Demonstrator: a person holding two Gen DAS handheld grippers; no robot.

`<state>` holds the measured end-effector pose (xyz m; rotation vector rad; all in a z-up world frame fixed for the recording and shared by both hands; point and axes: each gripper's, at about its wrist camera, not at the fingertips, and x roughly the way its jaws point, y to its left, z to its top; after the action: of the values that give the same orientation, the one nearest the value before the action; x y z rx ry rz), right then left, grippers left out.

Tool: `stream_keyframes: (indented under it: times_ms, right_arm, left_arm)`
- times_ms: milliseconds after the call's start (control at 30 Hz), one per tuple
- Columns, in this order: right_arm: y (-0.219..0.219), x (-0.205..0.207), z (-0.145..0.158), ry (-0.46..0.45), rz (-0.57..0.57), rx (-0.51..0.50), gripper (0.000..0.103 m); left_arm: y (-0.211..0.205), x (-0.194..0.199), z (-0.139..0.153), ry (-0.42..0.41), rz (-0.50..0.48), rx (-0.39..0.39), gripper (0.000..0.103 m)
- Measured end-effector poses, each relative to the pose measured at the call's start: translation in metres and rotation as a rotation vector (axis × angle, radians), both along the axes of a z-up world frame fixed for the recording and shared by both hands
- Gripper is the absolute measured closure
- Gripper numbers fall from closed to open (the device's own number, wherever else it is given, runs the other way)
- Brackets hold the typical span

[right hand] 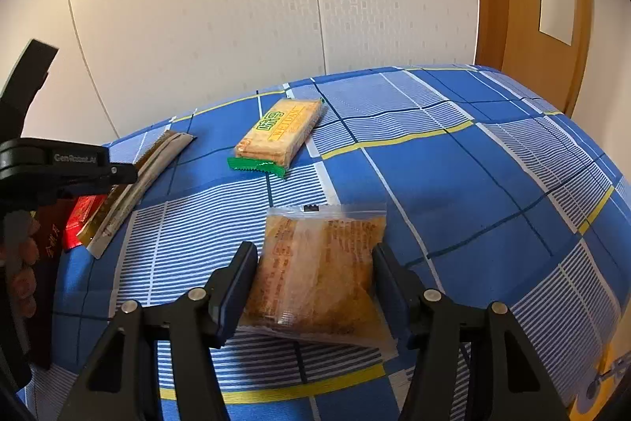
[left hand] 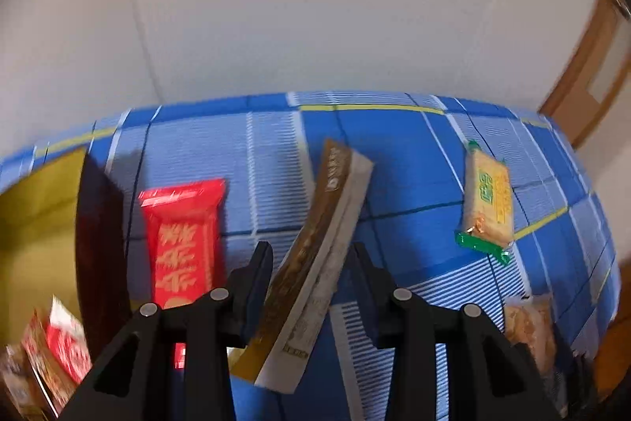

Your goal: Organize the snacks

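My left gripper (left hand: pixel 311 263) is shut on a long brown and white snack bar (left hand: pixel 315 263), which tilts up between the fingers above the blue checked cloth (left hand: pixel 414 164). A red snack pack (left hand: pixel 183 239) lies left of it. A green-edged cracker pack (left hand: pixel 487 208) lies to the right and also shows in the right wrist view (right hand: pixel 282 133). My right gripper (right hand: pixel 315 263) holds a clear pack of orange pastry (right hand: pixel 319 271) between its fingers, both of which touch the pack. The left gripper (right hand: pixel 67 164) shows at the left in the right wrist view.
A dark box with a gold inside (left hand: pixel 39 223) stands at the left and holds several small snack packs (left hand: pixel 51 354). A white wall is behind the table. A wooden door (right hand: pixel 528 6) is at the right. The cloth edge drops off at the right.
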<state>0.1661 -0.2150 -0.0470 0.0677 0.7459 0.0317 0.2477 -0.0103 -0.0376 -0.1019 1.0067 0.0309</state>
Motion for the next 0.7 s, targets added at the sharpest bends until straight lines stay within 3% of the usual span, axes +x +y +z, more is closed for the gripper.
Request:
stream_keyframes:
  times_ms: [133, 300, 533, 700]
  right_arm:
    - [-0.001, 0.001, -0.001, 0.007, 0.000, 0.008, 0.041]
    - [-0.001, 0.001, -0.001, 0.010, -0.001, 0.015, 0.041]
    - [-0.001, 0.001, -0.001, 0.008, -0.001, 0.011, 0.041]
    - [0.000, 0.001, -0.001, 0.009, 0.000, 0.000, 0.041]
  left_arm:
    - [-0.010, 0.012, -0.013, 0.038, -0.052, 0.078, 0.063]
    - [-0.005, 0.007, -0.015, 0.012, -0.051, -0.010, 0.063]
    - [-0.014, -0.014, -0.011, 0.007, -0.109, -0.005, 0.076]
    - [-0.010, -0.034, -0.008, 0.004, -0.099, -0.077, 0.080]
